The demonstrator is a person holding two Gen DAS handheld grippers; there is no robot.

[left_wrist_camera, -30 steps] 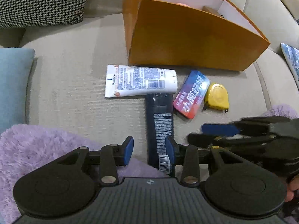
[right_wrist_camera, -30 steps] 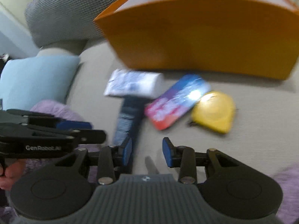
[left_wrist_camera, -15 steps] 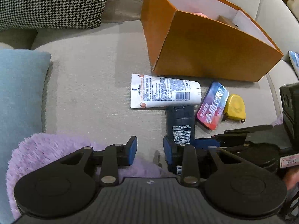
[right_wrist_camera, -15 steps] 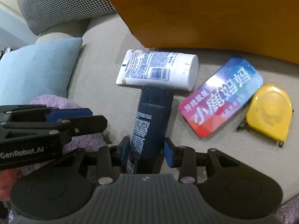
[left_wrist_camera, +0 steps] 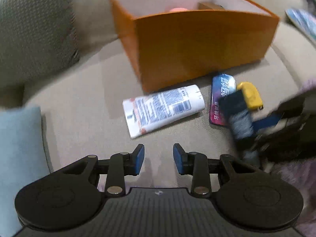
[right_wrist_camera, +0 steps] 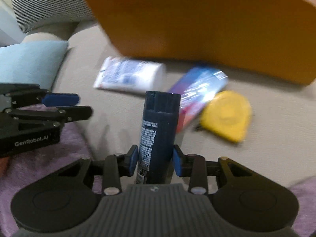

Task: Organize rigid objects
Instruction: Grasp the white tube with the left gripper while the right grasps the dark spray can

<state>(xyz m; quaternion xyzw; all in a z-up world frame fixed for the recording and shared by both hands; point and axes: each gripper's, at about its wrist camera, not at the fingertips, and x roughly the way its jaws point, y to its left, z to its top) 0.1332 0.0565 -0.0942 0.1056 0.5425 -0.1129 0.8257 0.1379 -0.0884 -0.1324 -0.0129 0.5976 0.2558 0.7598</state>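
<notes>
My right gripper is shut on a dark blue bottle and holds it tilted up off the beige sofa seat; the left wrist view shows the same bottle, blurred. On the seat lie a white lotion tube, a red and blue tin and a yellow tape measure. They sit just in front of an orange box. My left gripper hovers over bare seat near the tube, its jaws opening with nothing between them.
Inside the orange box lie a pinkish object and a brown item. A light blue cushion lies at the left, a houndstooth cushion behind it. A purple fluffy blanket covers the near seat edge.
The right gripper closed around the dark blue bottle and raised it off the seat, away from the tube. The left gripper rolled and shifted, so the box now looks turned.
</notes>
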